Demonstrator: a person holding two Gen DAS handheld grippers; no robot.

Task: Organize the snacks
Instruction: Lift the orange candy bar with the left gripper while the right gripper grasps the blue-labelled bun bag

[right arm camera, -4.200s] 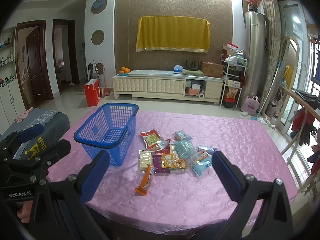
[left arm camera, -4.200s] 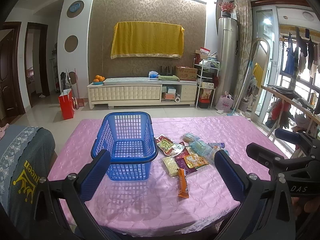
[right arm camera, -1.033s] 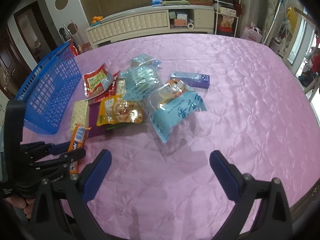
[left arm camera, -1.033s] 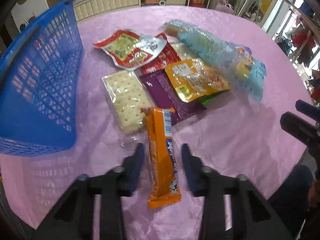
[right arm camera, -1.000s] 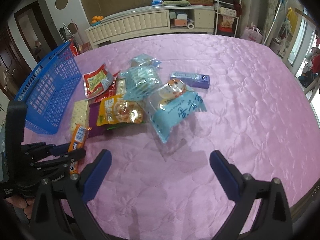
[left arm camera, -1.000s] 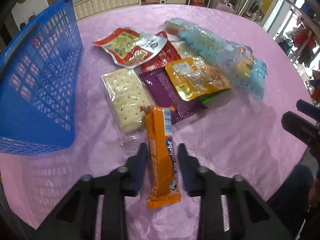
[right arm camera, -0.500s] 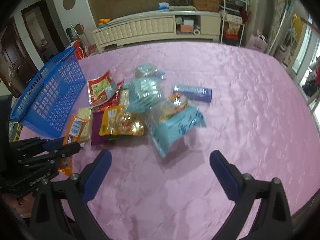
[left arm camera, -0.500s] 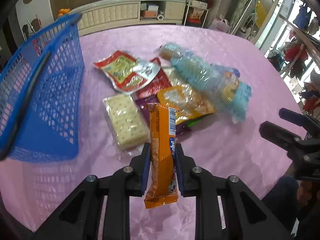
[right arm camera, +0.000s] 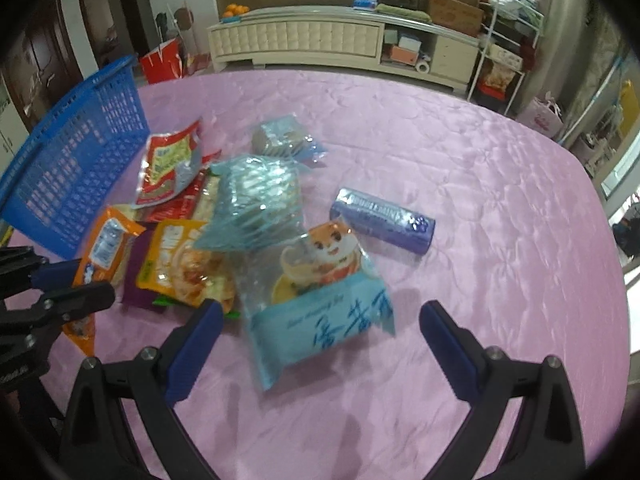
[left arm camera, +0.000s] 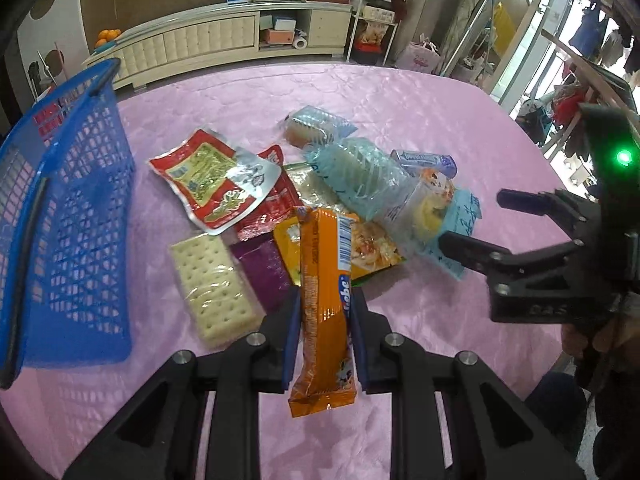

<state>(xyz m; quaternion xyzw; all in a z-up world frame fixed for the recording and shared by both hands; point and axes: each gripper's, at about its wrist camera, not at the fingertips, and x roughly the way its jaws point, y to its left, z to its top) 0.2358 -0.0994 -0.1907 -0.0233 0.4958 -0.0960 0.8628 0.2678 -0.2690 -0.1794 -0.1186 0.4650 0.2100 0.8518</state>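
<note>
L gripper: I've got it clamped on the orange wafer bar, pads squeezing mid-length, bar clear of the cloth, tail end drooping below the jaws.
R gripper: wide apart, holding nothing, hovering over the blue cat-print bag near the table's front edge.
Basket: blue mesh basket at the table's left edge, looks empty from here.
Pile: cracker pack, red pouch, purple wrapper, yellow pouch, pale blue cookie sleeve, purple mint roll, all mid-table on the pink tablecloth.
Step, my read: carry bar left, drop in basket.
Risk 1: grip is on a slick wrapper w/ weight hanging low, so a fast swing could let it slide out short of the rim.
Risk 2: basket looks light; clipping its near wall could shove it off the edge.
Risk 3: both grippers sit near each other over the pile, so they could collide if R goes in while L crosses.
</note>
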